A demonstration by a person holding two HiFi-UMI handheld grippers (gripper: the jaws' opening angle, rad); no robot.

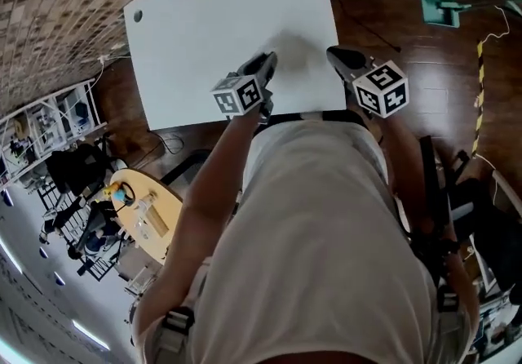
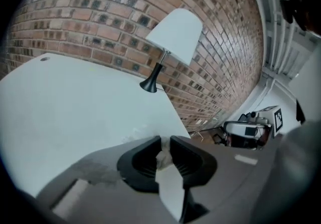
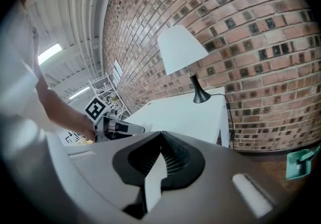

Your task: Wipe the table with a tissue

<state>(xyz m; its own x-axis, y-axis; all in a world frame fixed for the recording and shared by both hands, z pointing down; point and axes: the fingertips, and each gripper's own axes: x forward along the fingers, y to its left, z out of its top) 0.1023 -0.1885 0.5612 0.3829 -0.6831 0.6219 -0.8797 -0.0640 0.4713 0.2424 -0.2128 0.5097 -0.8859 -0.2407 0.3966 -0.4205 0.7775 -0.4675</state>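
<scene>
The white table (image 1: 204, 28) fills the top of the head view. Over its near edge, my left gripper (image 1: 265, 60) is held, shut on a small crumpled white tissue (image 2: 161, 157) pinched between its black pads. In the left gripper view the tabletop (image 2: 60, 102) spreads out ahead of the left gripper (image 2: 165, 148). My right gripper (image 1: 336, 53) hovers at the table's near right corner, its jaws shut with nothing between them. In the right gripper view the right gripper (image 3: 160, 137) points at the table (image 3: 185, 115), with the left gripper (image 3: 118, 127) at the left.
A lamp with a white shade (image 2: 173, 34) and a black base (image 3: 200, 97) stands at the table's far edge by the brick wall (image 3: 251, 32). A small round hole (image 1: 137, 15) marks the table's far left corner. A round wooden table (image 1: 143, 211) and shelves (image 1: 49, 126) are behind me.
</scene>
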